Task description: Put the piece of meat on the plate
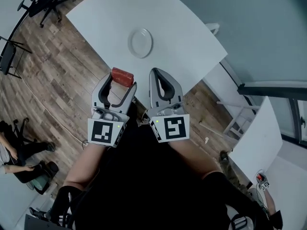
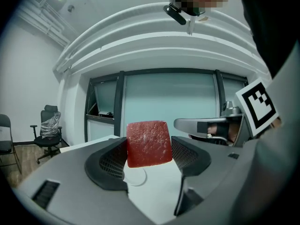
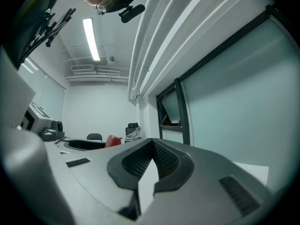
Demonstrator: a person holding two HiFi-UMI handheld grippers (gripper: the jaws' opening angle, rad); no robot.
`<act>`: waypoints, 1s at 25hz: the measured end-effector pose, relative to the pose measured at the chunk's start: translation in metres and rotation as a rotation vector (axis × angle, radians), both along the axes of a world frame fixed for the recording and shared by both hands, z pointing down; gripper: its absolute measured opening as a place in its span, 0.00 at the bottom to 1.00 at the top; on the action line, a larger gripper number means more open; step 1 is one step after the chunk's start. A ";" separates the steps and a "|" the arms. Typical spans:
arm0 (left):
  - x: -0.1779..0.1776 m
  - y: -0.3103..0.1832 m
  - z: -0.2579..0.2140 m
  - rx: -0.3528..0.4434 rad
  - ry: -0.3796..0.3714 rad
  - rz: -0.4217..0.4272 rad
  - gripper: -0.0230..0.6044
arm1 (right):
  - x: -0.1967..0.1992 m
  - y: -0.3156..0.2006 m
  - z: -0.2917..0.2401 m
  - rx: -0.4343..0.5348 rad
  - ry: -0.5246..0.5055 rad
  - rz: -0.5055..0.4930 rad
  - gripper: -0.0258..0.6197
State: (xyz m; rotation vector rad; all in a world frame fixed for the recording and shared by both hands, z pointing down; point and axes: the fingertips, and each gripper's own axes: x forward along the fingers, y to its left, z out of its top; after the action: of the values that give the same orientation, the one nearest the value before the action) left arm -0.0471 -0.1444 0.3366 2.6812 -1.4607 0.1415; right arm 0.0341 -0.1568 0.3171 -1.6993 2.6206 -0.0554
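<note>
White table point(image 1: 187, 37): left gripper point(image 1: 122, 82) clamps the meat point(image 1: 122, 76), right gripper point(image 1: 161, 73) sits closed; I should release centred over the plate point(image 1: 140, 42).

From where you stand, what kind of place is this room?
Probably an office or meeting room. A large white table stands on a wood-pattern floor, a black swivel chair stands near it, and frosted glass panels in dark frames line one wall.

The piece of meat point(image 2: 148, 143) looks red and grainy. The left hand-held gripper point(image 2: 149, 156) is matt grey plastic with ribbed pads point(image 2: 114, 162). Smooth white table point(image 1: 182, 37); wood-plank floor point(image 1: 62, 71).
</note>
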 end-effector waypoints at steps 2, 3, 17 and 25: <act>0.000 -0.017 0.007 -0.015 -0.002 0.030 0.51 | -0.003 -0.014 0.004 -0.008 0.020 0.011 0.04; 0.001 -0.026 0.013 -0.028 -0.006 0.045 0.51 | -0.003 -0.021 0.008 -0.018 0.028 0.019 0.04; 0.018 -0.133 0.113 -0.207 -0.124 0.197 0.51 | 0.015 -0.109 0.088 -0.215 0.032 0.176 0.04; 0.032 -0.174 0.178 -0.318 -0.226 0.293 0.51 | 0.023 -0.131 0.140 -0.338 0.014 0.263 0.04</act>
State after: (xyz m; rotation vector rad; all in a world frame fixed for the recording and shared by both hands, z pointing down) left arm -0.0147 -0.3182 0.5148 2.6548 -0.9751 0.6551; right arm 0.0576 -0.2879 0.4566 -2.1379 2.4807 -0.5092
